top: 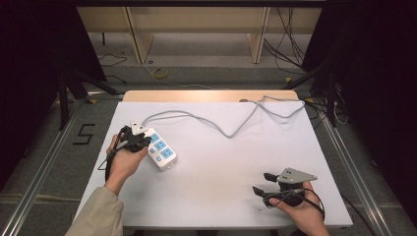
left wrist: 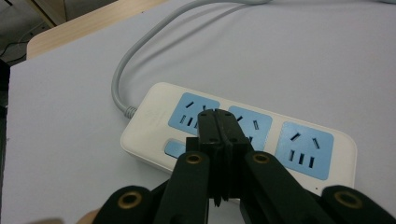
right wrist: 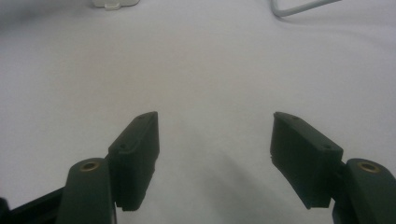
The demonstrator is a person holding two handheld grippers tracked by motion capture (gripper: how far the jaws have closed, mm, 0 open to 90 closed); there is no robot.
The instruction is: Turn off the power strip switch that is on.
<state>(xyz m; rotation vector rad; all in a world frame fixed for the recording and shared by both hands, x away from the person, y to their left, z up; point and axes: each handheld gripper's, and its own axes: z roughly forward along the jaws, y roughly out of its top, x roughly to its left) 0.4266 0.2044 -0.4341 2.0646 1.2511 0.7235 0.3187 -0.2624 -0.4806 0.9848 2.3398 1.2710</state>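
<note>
A white power strip point(top: 161, 150) with three blue socket panels lies on the left of the white table point(top: 221, 162); its grey cable point(top: 231, 129) snakes to the far right edge. My left gripper point(top: 137, 139) hovers at the strip's near-left side, jaws pressed together with nothing between them. In the left gripper view the shut tips point(left wrist: 217, 122) sit just above the power strip point(left wrist: 308, 149), between the first and second sockets, near its blue switch point(left wrist: 175, 149). My right gripper point(top: 263, 183) rests low at the front right, open and empty, its fingertips point(right wrist: 140, 135) wide apart over bare tabletop.
A wooden strip point(top: 206, 95) borders the table's far edge. Beyond it are a floor with loose cables point(top: 160, 73) and shelving legs. Black stands flank the table. A "5" mark point(top: 83, 133) is on the floor at left.
</note>
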